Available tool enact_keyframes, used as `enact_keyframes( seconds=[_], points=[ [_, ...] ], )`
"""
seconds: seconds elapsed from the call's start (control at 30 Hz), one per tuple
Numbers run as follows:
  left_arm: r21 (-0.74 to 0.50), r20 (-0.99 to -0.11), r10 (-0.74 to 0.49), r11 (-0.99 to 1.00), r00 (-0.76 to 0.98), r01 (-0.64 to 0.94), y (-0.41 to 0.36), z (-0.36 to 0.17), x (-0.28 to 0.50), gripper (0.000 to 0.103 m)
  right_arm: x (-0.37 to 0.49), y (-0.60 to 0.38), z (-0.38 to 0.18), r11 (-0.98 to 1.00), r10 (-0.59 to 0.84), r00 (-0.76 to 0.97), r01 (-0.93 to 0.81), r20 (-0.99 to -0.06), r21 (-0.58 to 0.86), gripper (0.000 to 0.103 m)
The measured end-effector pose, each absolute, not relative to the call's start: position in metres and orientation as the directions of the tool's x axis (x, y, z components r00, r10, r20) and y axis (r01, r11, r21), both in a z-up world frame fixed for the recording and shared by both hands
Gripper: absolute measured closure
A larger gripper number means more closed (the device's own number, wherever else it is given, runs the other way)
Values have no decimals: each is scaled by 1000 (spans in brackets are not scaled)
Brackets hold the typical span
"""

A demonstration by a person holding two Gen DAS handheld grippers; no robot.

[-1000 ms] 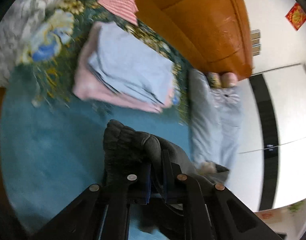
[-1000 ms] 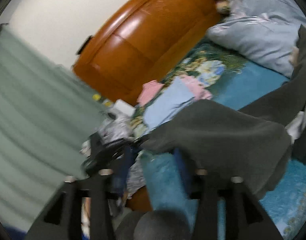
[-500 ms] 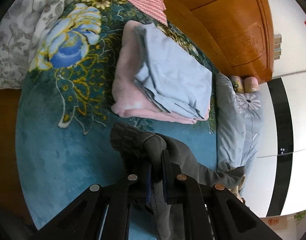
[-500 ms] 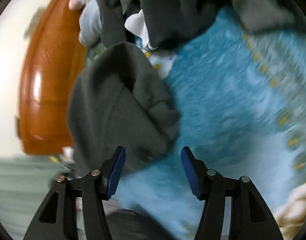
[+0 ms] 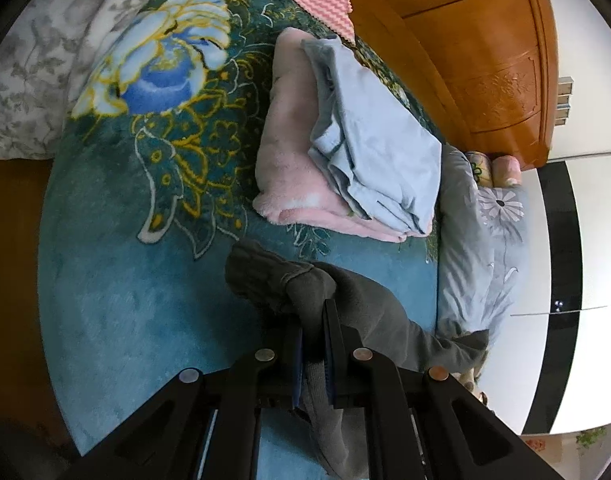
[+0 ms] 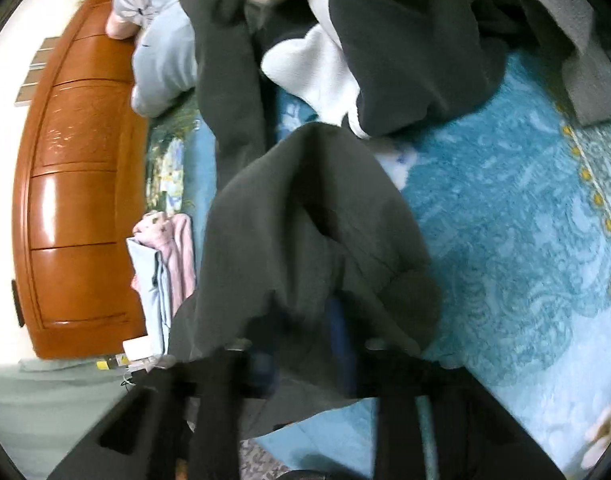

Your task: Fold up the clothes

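Observation:
A dark grey garment (image 5: 265,276) lies bunched on the teal floral blanket (image 5: 125,300). My left gripper (image 5: 313,320) is shut on one fold of it, low over the blanket. In the right wrist view the same dark grey garment (image 6: 305,208) drapes over my right gripper (image 6: 301,344). That gripper's jaws are closing with a bunch of the cloth pinched between the blue pads; this part is blurred. Beyond the left gripper sits a folded stack, a light blue garment (image 5: 377,136) on a pink one (image 5: 289,168).
A pile of unfolded dark clothes (image 6: 405,52) with a white piece (image 6: 305,64) lies ahead of the right gripper. The wooden headboard (image 5: 485,60) borders the bed, with a grey flowered pillow (image 5: 477,240) beside it. A pink striped cloth (image 5: 317,0) and a grey floral quilt (image 5: 37,60) lie at the far edge.
The left gripper sank toward the blanket, still holding the garment. The right gripper rolled and dropped, and its wide jaws narrowed onto the dark grey cloth.

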State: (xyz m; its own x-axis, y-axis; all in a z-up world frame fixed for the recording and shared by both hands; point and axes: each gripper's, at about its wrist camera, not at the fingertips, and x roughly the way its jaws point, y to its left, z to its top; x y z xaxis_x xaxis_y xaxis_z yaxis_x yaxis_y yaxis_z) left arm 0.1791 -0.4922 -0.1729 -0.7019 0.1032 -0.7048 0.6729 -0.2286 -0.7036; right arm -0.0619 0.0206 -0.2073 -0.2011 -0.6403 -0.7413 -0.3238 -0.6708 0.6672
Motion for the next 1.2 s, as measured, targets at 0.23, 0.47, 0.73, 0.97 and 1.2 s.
enact_keyframes(
  seconds=[0.23, 0.47, 0.73, 0.97, 1.2],
  points=[
    [-756, -624, 176, -382, -761, 532, -460, -121, 146, 95, -50, 70, -92, -666, -624, -411, -165, -665, 727, 92],
    [-748, -533, 285, -599, -797, 286, -403, -64, 137, 95, 46, 125, 48, -780, -526, -662, 126, -533, 613, 93],
    [-481, -819, 151, -708, -554, 517, -400, -144, 154, 94, 126, 152, -163, -740, -565, -318, -212, -761, 638, 92],
    [-434, -850, 94, -683, -518, 588, -401, -150, 163, 95, 132, 168, -199, -720, -616, -252, -205, -746, 663, 79],
    [-446, -859, 85, -609, -505, 656, -411, -160, 167, 95, 164, 271, -196, -646, -518, -416, -383, -748, 660, 58]
  ],
)
